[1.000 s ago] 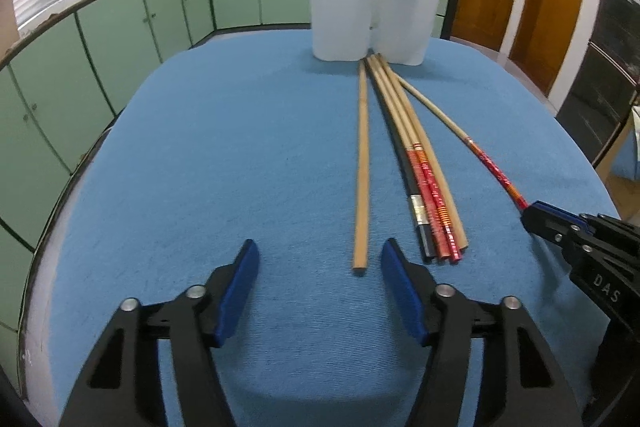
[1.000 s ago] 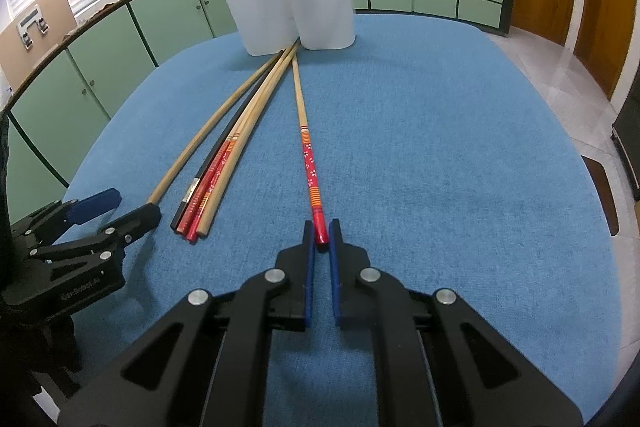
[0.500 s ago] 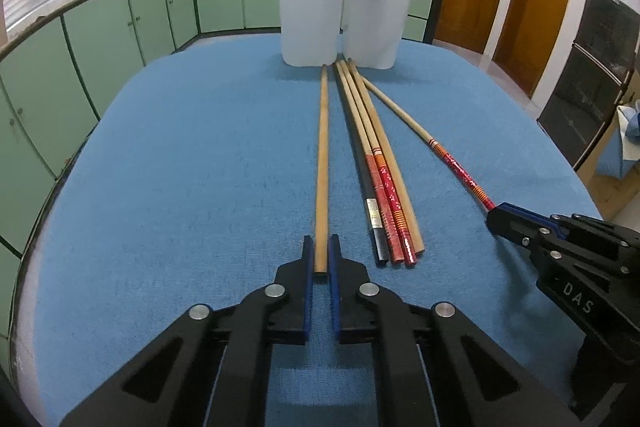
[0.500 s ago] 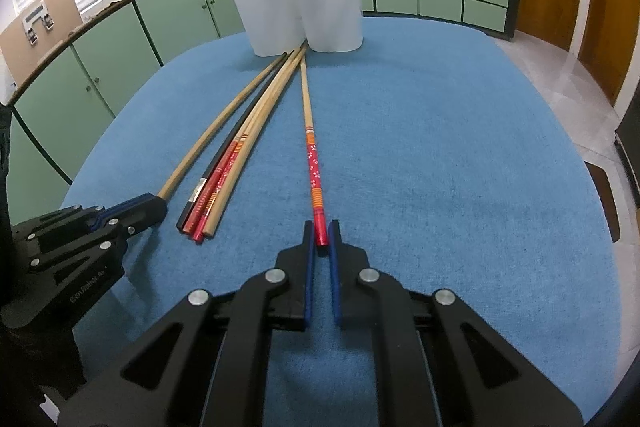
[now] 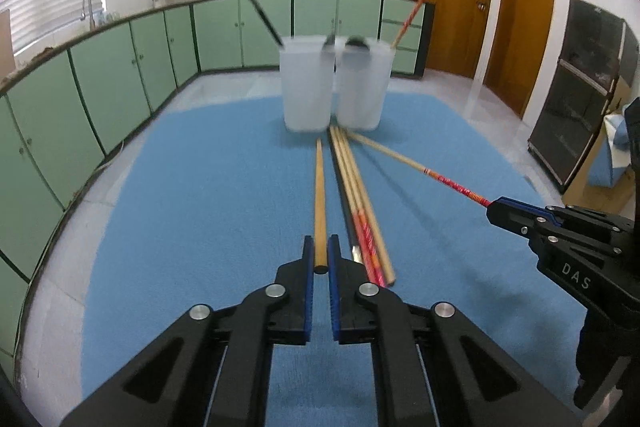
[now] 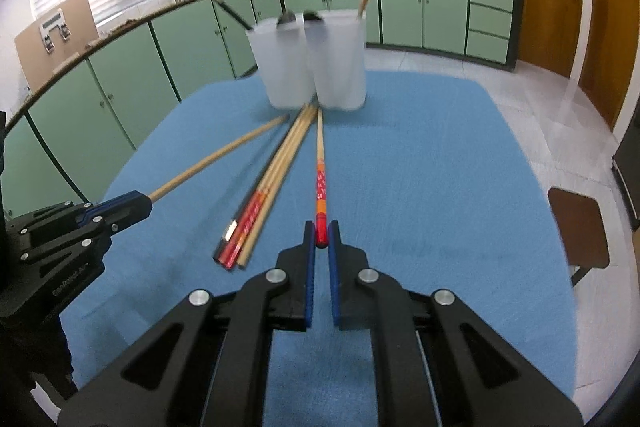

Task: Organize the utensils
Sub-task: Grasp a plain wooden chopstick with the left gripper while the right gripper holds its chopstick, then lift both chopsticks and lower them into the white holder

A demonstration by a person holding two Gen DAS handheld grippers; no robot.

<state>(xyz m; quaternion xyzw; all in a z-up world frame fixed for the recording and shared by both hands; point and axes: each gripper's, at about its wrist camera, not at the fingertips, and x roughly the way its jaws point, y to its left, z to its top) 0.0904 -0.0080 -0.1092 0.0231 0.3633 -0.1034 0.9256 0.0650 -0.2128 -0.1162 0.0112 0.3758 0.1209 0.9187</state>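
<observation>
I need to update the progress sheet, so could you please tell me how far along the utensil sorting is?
Done: one black chopstick, one red-patterned chopstick and two spoons already stand in the two white cups. In hand: the left gripper is shut on a plain wooden chopstick, the right gripper on a red-ended one. Left: a bundle of chopsticks on the blue cloth.

Plain chopstick (image 5: pixel 319 195) and red-ended chopstick (image 6: pixel 321 183) each pinched; others (image 5: pixel 360 203) bundled on cloth

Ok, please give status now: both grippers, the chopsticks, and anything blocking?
Left gripper shut on plain chopstick. Right gripper shut on red-tipped chopstick. Four chopsticks lie on blue mat. Cups unobstructed.
</observation>
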